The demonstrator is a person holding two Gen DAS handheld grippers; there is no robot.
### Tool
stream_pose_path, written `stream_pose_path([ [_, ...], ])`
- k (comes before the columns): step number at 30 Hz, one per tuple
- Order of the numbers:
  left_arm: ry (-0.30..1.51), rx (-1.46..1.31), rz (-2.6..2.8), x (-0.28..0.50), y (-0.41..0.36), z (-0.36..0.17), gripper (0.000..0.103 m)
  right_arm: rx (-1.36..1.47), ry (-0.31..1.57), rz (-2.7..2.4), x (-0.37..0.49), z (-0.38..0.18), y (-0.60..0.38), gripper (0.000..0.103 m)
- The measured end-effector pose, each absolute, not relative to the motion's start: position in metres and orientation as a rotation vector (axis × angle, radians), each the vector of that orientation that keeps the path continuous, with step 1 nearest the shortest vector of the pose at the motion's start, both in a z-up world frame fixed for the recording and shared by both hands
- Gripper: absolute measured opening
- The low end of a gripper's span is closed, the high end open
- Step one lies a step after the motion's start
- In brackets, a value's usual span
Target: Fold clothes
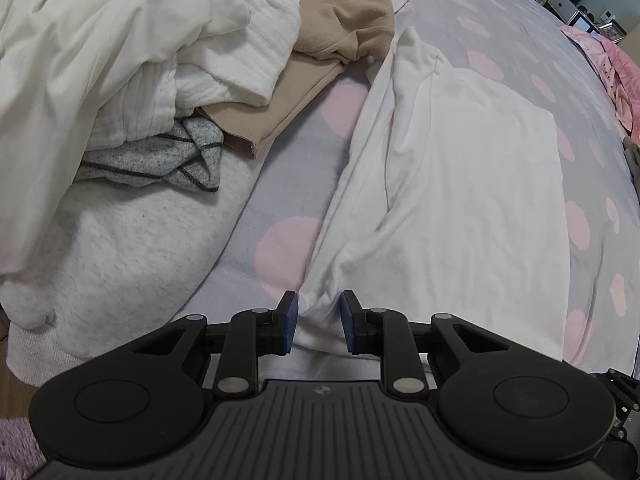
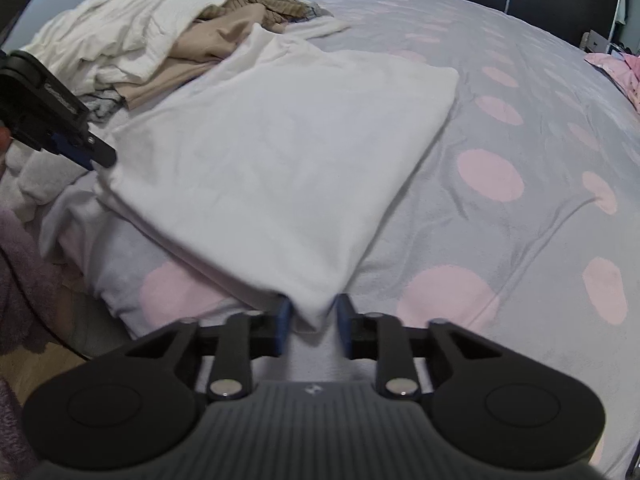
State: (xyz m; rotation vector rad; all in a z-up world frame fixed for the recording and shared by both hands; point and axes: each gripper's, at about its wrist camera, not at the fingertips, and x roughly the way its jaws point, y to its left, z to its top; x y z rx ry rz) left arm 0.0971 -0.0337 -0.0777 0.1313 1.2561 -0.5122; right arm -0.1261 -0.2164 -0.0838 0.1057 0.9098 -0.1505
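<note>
white shirt (image 2: 280, 152) half-folded on the bed (image 2: 500, 120) beside the clothes pile (image 1: 140, 60), left hand-held gripper (image 1: 318, 322) and right hand-held gripper (image 2: 313, 322) each part-open around a near corner, likely slipping if lifted unclamped.

No words, numbers or brand names can be read in either view. The only sign is a small round emblem, split into light and dark quarters, on the ribbed grey body of the left gripper (image 1: 318, 322), and a faint pale emblem at the same spot on the right gripper (image 2: 311, 318), too blurred to make out. A white logo on a dark device far back is illegible
</note>
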Motion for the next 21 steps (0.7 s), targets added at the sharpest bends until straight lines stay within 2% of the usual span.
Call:
stream_pose_path([
  [1,1.25,0.129,-0.518,0.096,-0.034,-0.076,0.019,0.1,0.9,-0.153,-0.127,-0.082,-0.216,0.011],
  [3,1.234,0.122,-0.532,0.095,-0.033,-0.073,0.006,0.097,0.892,-0.156,-0.128,-0.079,-0.217,0.011],
  [4,1.229,0.118,-0.539,0.095,-0.033,-0.071,0.003,0.098,0.899,-0.158,-0.128,-0.08,-0.217,0.011],
  [12,1.191,0.175,-0.563,0.079,-0.032,-0.052,0.002,0.085,0.92,-0.194,-0.129,-0.077,-0.219,0.006],
  [21,1.243,0.274,-0.5,0.086,-0.043,-0.083,0.003,0.083,0.995,-0.175,-0.125,-0.091,-0.22,0.006],
])
